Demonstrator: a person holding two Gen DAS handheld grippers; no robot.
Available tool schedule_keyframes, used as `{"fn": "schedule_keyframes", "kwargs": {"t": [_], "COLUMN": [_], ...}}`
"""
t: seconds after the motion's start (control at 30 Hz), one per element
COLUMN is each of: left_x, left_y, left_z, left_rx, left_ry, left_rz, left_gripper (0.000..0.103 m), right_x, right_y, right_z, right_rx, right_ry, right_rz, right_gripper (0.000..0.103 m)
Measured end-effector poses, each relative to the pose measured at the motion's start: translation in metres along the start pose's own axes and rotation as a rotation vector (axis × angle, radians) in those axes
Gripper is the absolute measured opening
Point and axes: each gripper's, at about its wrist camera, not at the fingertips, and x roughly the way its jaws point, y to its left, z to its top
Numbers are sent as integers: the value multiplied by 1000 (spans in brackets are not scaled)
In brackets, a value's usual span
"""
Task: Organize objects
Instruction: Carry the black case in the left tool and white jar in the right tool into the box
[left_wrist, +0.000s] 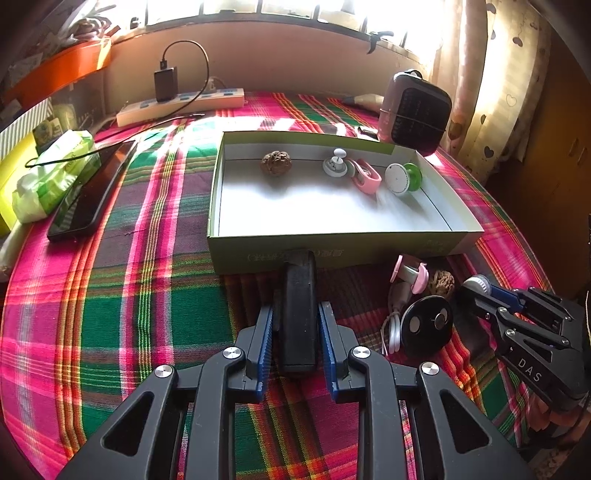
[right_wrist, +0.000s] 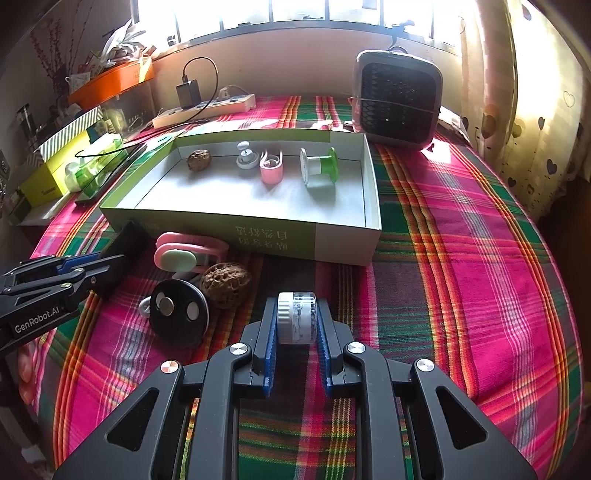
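My left gripper (left_wrist: 295, 314) is shut on a black rectangular block (left_wrist: 297, 310), held just in front of the green-and-white shallow box (left_wrist: 332, 251). My right gripper (right_wrist: 295, 317) is shut on a small clear roll with a white cap (right_wrist: 297, 317), low over the plaid cloth; it also shows in the left wrist view (left_wrist: 480, 288). The box (right_wrist: 258, 229) holds a walnut (right_wrist: 198, 159), a grey-white knob (right_wrist: 246, 157), a pink clip (right_wrist: 271, 170) and a green-white spool (right_wrist: 319, 168). On the cloth lie a black disc (right_wrist: 179, 312), a walnut (right_wrist: 226, 284) and a pink clip (right_wrist: 190, 253).
A pink-grey fan heater (right_wrist: 397, 98) stands behind the box at the right. A power strip with a charger (right_wrist: 205, 107) lies at the back. A phone (left_wrist: 92, 192), a tissue pack (left_wrist: 51, 173) and boxes (right_wrist: 62, 158) sit at the left. A curtain (right_wrist: 535, 92) hangs at the right.
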Motion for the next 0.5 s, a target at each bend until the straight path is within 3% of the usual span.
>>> {"fn": "schedule_keyframes", "kwargs": {"t": [0.5], "left_x": [-18], "left_y": [-4], "left_z": [6], "left_rx": [8], "left_ry": [-38], "left_rz": [-24], "left_gripper": [21], "right_x": [-12], "right_y": [4], "right_z": [9], "right_rx": [-1], "right_ry": [-34], "right_rz": [33], "right_gripper": [20]}}
